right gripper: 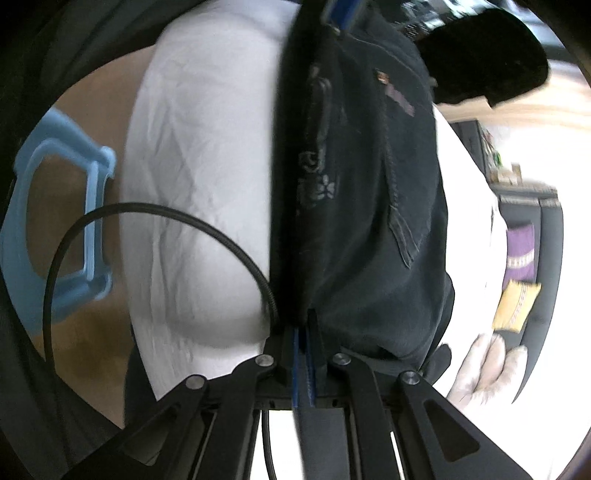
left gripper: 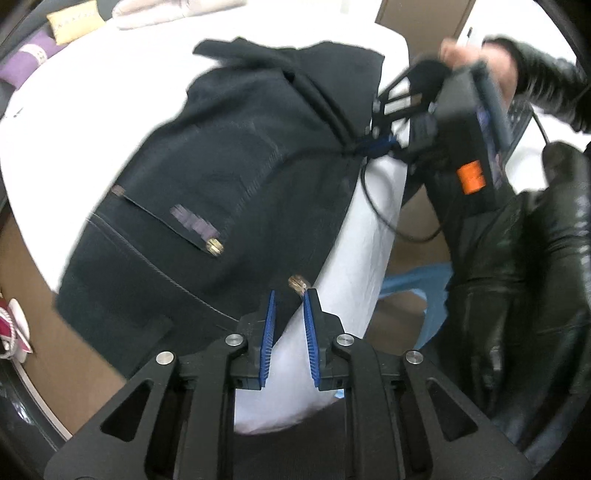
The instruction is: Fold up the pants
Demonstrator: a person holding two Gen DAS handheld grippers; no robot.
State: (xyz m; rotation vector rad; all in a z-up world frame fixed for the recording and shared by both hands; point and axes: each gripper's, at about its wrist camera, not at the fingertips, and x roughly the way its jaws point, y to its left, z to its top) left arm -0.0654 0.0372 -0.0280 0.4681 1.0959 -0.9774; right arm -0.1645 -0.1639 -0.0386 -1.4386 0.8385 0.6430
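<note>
Dark navy pants [left gripper: 221,177] lie on a white-covered bed [left gripper: 74,122], with a zip pocket and stitched seams showing. My left gripper [left gripper: 289,299] is open, its blue pads either side of the waistband edge by a brass rivet, with nothing pinched. My right gripper [left gripper: 376,146] shows in the left wrist view, shut on a bunched fold of the pants at the bed's right edge. In the right wrist view the right gripper [right gripper: 304,325] is shut on the pants [right gripper: 369,184], which stretch away over the bed [right gripper: 203,184].
A light blue plastic stool [right gripper: 55,221] stands on the brown floor beside the bed. A black cable [right gripper: 147,214] loops off the right gripper. Purple [left gripper: 26,62] and yellow [left gripper: 72,22] cushions lie at the bed's far side. The person's black jacket [left gripper: 517,277] fills the right.
</note>
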